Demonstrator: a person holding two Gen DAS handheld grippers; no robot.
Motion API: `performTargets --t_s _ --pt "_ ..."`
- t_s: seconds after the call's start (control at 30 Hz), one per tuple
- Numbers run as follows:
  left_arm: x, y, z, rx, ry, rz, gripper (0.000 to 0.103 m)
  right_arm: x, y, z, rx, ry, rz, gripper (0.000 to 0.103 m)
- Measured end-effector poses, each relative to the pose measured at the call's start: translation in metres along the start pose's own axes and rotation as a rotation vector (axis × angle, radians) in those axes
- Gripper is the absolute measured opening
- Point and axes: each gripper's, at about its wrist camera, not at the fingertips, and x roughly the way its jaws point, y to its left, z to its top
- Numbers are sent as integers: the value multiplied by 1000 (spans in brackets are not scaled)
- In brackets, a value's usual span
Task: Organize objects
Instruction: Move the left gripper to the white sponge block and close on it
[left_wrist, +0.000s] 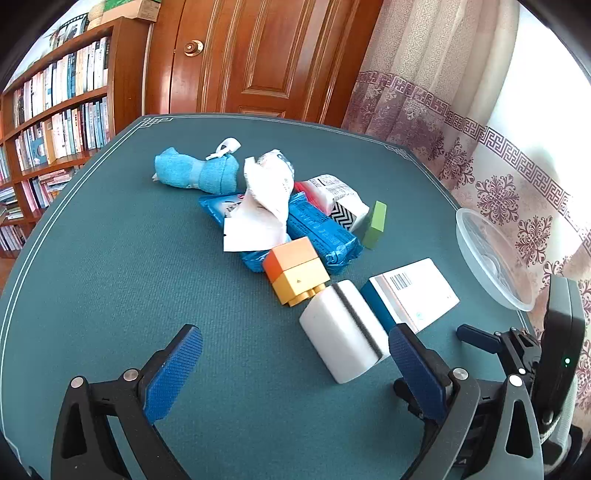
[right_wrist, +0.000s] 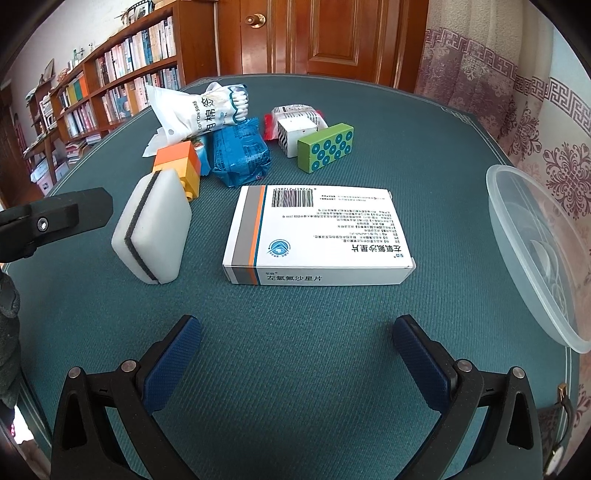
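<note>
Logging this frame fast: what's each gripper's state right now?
Left gripper: open, holding nothing, beside the white sponge.
Right gripper: open, holding nothing, facing the medicine box.

A teal table mat (right_wrist: 295, 332) with a thin white border covers the table. Behind it stands a wooden door (left_wrist: 258, 55) with a brass knob, a full bookshelf (left_wrist: 55, 110) on the left, and a patterned curtain (left_wrist: 461, 110) lit by daylight on the right.

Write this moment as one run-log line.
left gripper: open, empty | right gripper: open, empty | sponge, box on table | bowl at right
</note>
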Motion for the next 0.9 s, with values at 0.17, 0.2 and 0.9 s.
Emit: performTargets --t_s 0.17,0.2,0.9 --pt "16 -10 6 -14 31 3 102 -1 -1 0 7 -5 10 103" --pt "19 -11 7 -14 33 7 102 -2 -3 0 12 -8 17 103" --pt "7 0 -8 14 51 -99 41 -4 -9 0 43 -29 56 103"
